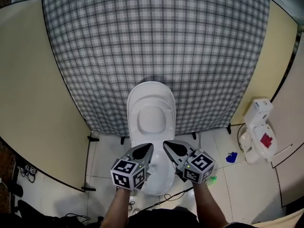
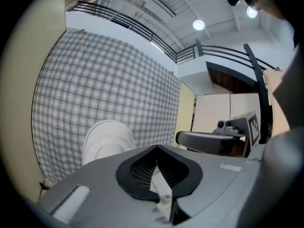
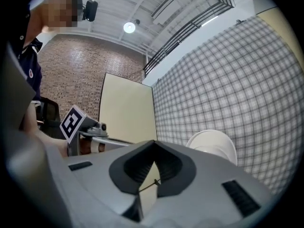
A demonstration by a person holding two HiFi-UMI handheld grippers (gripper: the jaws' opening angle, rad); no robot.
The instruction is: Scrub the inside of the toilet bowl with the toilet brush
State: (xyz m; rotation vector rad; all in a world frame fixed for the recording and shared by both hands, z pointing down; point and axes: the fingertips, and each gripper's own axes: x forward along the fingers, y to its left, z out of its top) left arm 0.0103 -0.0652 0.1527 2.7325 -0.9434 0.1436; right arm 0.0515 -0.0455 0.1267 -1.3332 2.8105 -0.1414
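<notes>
Hovering side by side at 6 o'clock in the head view, the left grey two-jaw gripper [image 1: 145, 149] and the right grey two-jaw gripper [image 1: 172, 148] sit over the front of the white ceramic toilet [image 1: 135, 132], their tips angled toward each other and apart. Each is held by a bare forearm coming in from the bottom edge.

The left gripper view shows its black-padded fingers pressed together with nothing between them. The right gripper view shows the same, pads meeting at the tips and no object caught in them.

The toilet stands at the centre of the head view, its oval lid [image 1: 151, 95] raised toward 12 o'clock against a grey-and-white checked cloth [image 1: 156, 42] that hangs behind it. How much of the bowl's inside is exposed cannot be made out under the grippers.

Beige flat panels flank the cloth at 9 o'clock [image 1: 33, 94] and 2 o'clock [image 1: 263, 65]. On the pale tiled floor [image 1: 228, 198], a smaller white fixture with a red patch [image 1: 259, 132] stands at 3 o'clock, a small blue object [image 1: 231, 157] lies just beside it at 4 o'clock, and a small green object [image 1: 212, 179] shows next to the right gripper's marker cube.
</notes>
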